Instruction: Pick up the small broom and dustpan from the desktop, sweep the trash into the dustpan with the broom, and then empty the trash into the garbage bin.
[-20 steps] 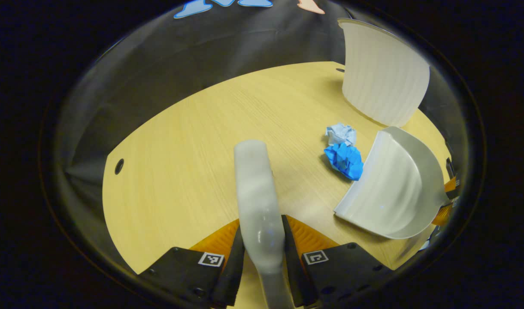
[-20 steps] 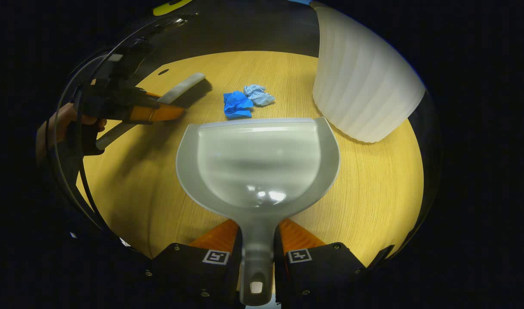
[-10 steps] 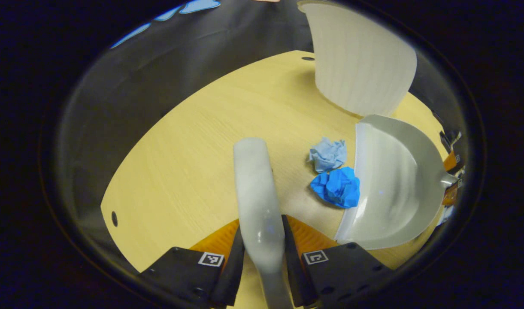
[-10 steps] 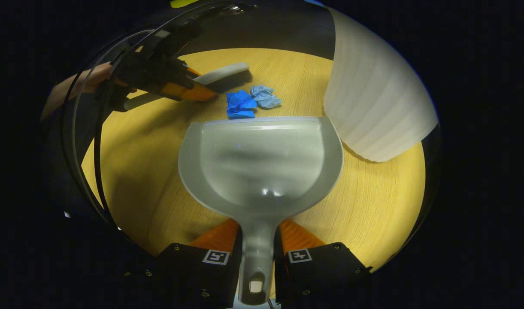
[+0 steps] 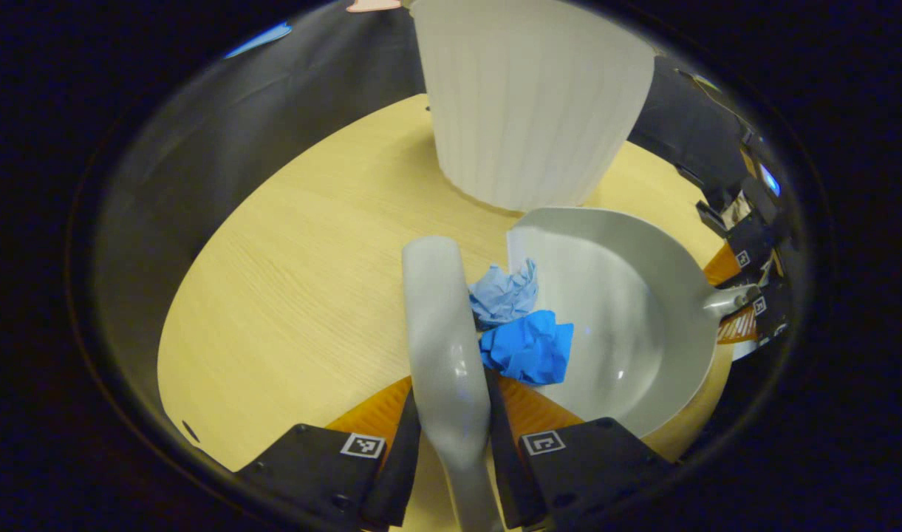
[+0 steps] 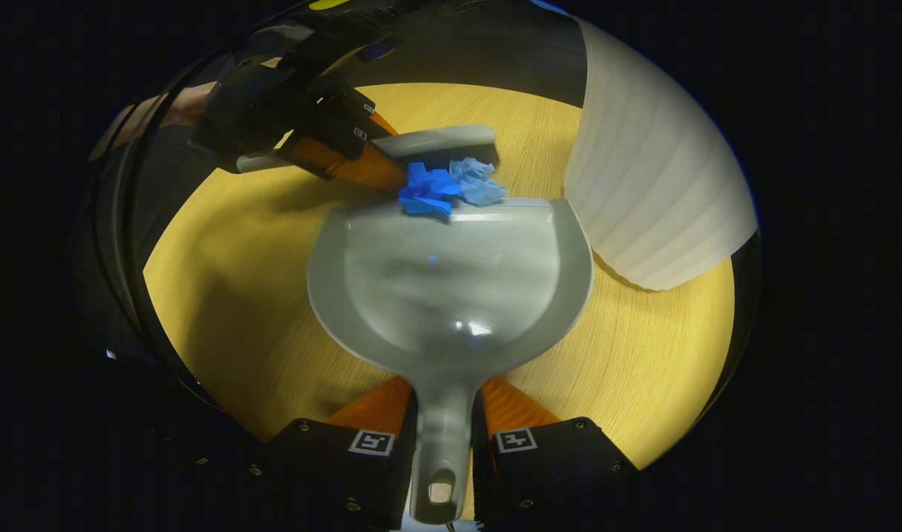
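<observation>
While the left hand-held gripper [image 5: 451, 414] clamps both fingers on the broom [image 5: 439, 325] handle, the broom head presses against two crumpled paper wads; the light blue wad [image 5: 504, 294] and the dark blue wad [image 5: 528, 347] lie at the dustpan [image 6: 451, 273] lip, partly over it; the right hand-held gripper [image 6: 443, 436] grasps the dustpan handle, pan resting on the tabletop [image 6: 236, 295]; the white ribbed garbage bin [image 6: 657, 192] stands just beside the pan, toward the tabletop's far right edge.
</observation>
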The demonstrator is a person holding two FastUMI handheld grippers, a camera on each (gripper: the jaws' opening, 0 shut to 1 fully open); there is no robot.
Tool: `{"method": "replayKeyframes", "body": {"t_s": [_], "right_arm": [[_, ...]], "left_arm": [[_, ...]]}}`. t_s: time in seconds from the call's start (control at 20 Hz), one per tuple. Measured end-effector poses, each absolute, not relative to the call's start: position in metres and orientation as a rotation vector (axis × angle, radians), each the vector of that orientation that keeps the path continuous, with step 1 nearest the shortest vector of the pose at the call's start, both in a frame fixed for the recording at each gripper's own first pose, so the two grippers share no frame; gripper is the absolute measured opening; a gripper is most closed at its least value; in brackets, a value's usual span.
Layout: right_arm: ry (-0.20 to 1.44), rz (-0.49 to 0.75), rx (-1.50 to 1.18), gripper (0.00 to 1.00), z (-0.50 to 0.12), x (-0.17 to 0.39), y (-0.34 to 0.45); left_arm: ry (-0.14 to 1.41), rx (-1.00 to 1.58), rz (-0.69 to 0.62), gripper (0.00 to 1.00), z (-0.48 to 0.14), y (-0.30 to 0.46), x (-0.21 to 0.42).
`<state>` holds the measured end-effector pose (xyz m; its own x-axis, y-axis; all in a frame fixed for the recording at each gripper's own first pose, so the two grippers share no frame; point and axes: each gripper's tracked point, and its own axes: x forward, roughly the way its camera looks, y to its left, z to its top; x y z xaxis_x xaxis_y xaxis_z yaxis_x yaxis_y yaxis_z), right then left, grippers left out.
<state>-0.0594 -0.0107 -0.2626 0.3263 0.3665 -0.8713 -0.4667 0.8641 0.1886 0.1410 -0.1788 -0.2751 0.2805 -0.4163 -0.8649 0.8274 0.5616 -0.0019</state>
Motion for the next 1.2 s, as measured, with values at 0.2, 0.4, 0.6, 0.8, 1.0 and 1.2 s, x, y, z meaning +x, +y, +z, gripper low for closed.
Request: {"method": "replayKeyframes", "body": {"t_s": [0.2, 0.4, 0.6, 0.8, 1.0, 1.2], "right_arm": [[1.099, 0.548, -0.096, 0.35, -0.262, -0.058, -0.011], [1.081, 0.543, -0.074, 0.35, -0.263, -0.057, -0.010], [1.054, 0.525, -0.071, 0.35, -0.263, -0.054, -0.010], [1.040, 0.487, -0.067, 0.30, -0.269, -0.054, -0.015], [1.033, 0.462, -0.036, 0.30, -0.281, -0.057, -0.019], [1.020, 0.447, -0.040, 0.30, -0.283, -0.059, -0.022]], "left_arm": [[0.980, 0.463, -0.946, 0.53, -0.274, -0.201, 0.114], [0.997, 0.419, -0.948, 0.53, -0.262, -0.202, 0.100], [1.011, 0.363, -0.901, 0.53, -0.259, -0.196, 0.097], [0.989, 0.313, -0.817, 0.53, -0.253, -0.191, 0.097], [0.963, 0.290, -0.749, 0.55, -0.247, -0.173, 0.086], [0.948, 0.262, -0.697, 0.55, -0.242, -0.157, 0.076]]}}
